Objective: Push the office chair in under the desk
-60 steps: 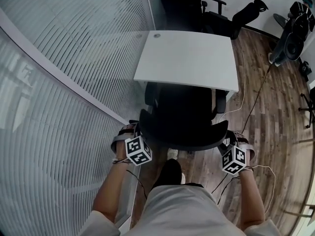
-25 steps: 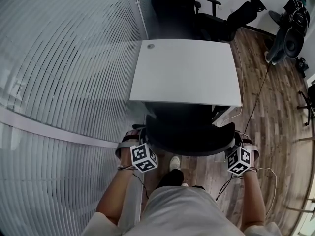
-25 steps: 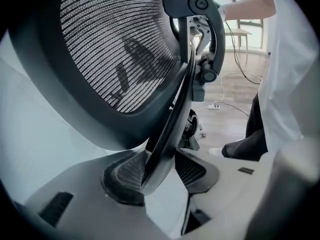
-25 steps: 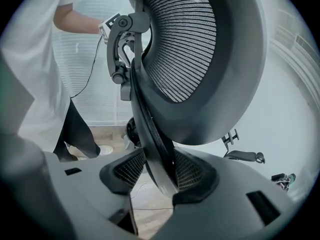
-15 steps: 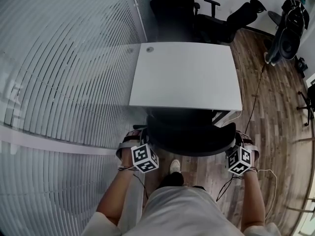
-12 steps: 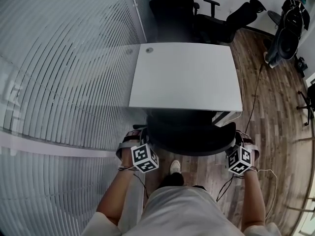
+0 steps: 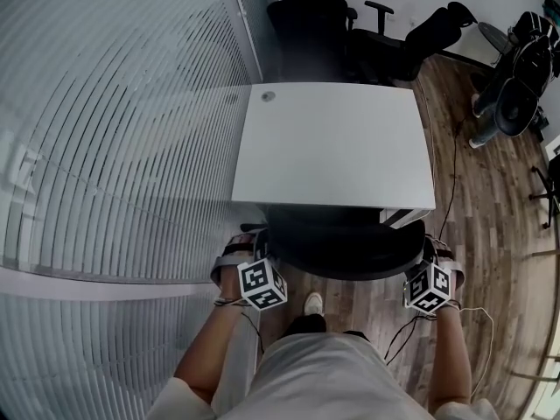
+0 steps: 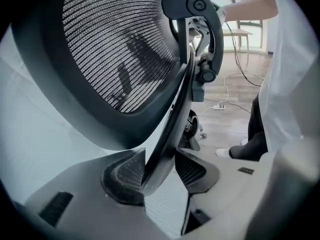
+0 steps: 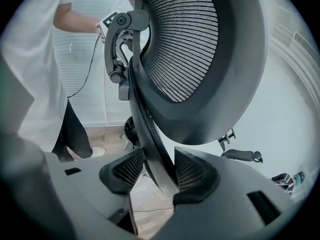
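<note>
Under the near edge of the white desk (image 7: 332, 143) sits the office chair (image 7: 337, 227), seat hidden beneath the top. Only its curved black backrest (image 7: 350, 259) shows, just beside the desk edge. At the backrest's left end is the left gripper (image 7: 252, 256), and at its right end the right gripper (image 7: 430, 256).

Left gripper view: both pads (image 8: 122, 176) are closed on the backrest's thin outer rim, with the mesh panel above. Right gripper view: pads (image 9: 190, 171) likewise clamped on the rim.

Wood floor (image 7: 490, 199) lies to the right. Slatted blinds (image 7: 114, 147) run along the desk's left side. More black chairs (image 7: 350, 24) stand beyond the desk's far edge.
</note>
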A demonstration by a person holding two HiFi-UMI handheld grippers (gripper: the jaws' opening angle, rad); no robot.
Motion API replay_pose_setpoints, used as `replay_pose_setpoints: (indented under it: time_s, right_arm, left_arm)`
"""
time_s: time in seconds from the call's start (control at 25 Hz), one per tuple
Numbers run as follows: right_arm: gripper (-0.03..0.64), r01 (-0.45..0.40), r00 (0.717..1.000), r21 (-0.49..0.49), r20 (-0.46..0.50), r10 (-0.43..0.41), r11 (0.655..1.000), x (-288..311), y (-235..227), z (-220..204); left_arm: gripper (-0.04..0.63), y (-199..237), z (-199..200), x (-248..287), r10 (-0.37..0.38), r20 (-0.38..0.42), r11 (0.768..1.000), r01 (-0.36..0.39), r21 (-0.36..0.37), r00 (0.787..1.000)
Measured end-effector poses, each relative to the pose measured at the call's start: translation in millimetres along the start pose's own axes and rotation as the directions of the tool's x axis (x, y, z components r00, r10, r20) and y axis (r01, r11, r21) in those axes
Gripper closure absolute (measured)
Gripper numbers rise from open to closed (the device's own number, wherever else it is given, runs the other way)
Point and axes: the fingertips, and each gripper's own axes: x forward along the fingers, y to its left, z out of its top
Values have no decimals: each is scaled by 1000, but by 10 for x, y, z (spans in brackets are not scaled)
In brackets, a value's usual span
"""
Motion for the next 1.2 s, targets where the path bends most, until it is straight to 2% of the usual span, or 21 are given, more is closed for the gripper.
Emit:
replay_pose_setpoints:
  time_s: [0.24, 0.64, 1.2]
  right_arm:
    - [414, 11, 1000, 2, -6, -11, 1000, 169, -155, 142]
    - [414, 20, 1000, -15, 3, -20, 1000, 269, -319, 209]
    - [414, 20, 1000, -26, 7, -20, 999, 388, -508, 167]
  left_arm:
    - [407, 227, -66, 143, 3, 7, 1000, -3, 5, 1000]
    - [407, 371, -54, 263, 5, 3, 1000, -5, 4, 1000]
    - [403, 545, 24, 378, 16, -20, 1000, -16, -17, 1000]
